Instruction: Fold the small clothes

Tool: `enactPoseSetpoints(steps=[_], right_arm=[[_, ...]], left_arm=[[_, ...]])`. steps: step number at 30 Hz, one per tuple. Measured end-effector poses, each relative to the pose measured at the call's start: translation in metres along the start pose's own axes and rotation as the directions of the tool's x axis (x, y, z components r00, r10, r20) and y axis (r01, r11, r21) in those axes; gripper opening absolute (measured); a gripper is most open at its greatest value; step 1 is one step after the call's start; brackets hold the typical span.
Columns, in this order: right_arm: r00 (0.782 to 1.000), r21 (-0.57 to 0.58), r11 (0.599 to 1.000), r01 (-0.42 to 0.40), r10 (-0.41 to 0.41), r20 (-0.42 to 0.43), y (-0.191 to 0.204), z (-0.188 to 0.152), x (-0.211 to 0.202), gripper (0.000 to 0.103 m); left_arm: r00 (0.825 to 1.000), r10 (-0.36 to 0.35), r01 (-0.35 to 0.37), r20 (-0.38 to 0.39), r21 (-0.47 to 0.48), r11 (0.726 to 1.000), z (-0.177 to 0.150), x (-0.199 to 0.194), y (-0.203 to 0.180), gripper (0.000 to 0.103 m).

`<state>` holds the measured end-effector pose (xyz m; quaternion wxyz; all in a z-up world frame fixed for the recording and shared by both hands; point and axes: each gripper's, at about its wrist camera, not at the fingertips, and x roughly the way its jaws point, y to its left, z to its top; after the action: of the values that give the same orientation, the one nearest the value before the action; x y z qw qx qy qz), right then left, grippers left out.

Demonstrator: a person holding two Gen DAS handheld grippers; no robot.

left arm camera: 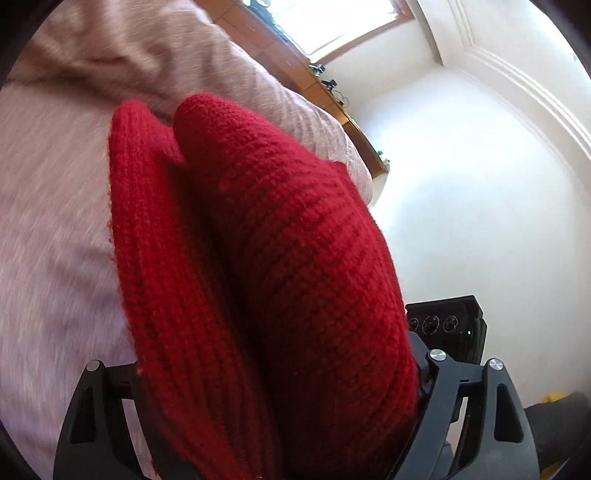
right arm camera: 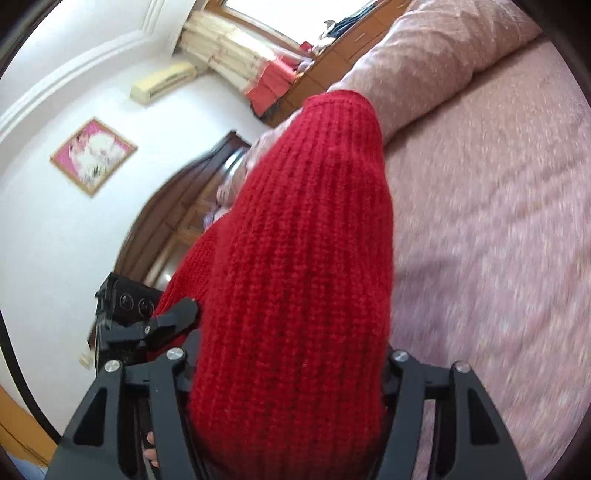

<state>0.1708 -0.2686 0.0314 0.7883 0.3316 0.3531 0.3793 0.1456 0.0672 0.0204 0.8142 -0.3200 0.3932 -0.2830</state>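
A red knitted garment (left arm camera: pixel 280 236) hangs bunched over my left gripper (left arm camera: pixel 255 288) and covers both fingers; only the black linkages at the bottom of the view show, standing wide apart. In the right wrist view the same red knit (right arm camera: pixel 314 229) is draped over my right gripper (right arm camera: pixel 295 302) and hides its fingers too. Whether the pads of either gripper press on the cloth is hidden. Both grippers are held above the pink bed (right arm camera: pixel 498 229), close side by side: the right one's black body (left arm camera: pixel 447 325) shows in the left view, and the left one's body (right arm camera: pixel 125 306) in the right view.
A pink pillow (left arm camera: pixel 122 55) lies at the head of the bed, with a wooden headboard (left arm camera: pixel 332 103) behind it. White walls, a window (left arm camera: pixel 332 22), a framed picture (right arm camera: pixel 92 155), an air conditioner (right arm camera: pixel 162 81) and a dark wooden wardrobe (right arm camera: pixel 184 206) surround the bed.
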Motion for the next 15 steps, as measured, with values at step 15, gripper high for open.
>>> enactPoseSetpoints(steps=[15], right_arm=[[0.948, 0.136, 0.942, 0.307, -0.289, -0.134, -0.108, 0.066, 0.024, 0.079]], left_arm=[[0.982, 0.031, -0.05, -0.186, -0.098, 0.994, 0.039, 0.082, 0.11, 0.078]])
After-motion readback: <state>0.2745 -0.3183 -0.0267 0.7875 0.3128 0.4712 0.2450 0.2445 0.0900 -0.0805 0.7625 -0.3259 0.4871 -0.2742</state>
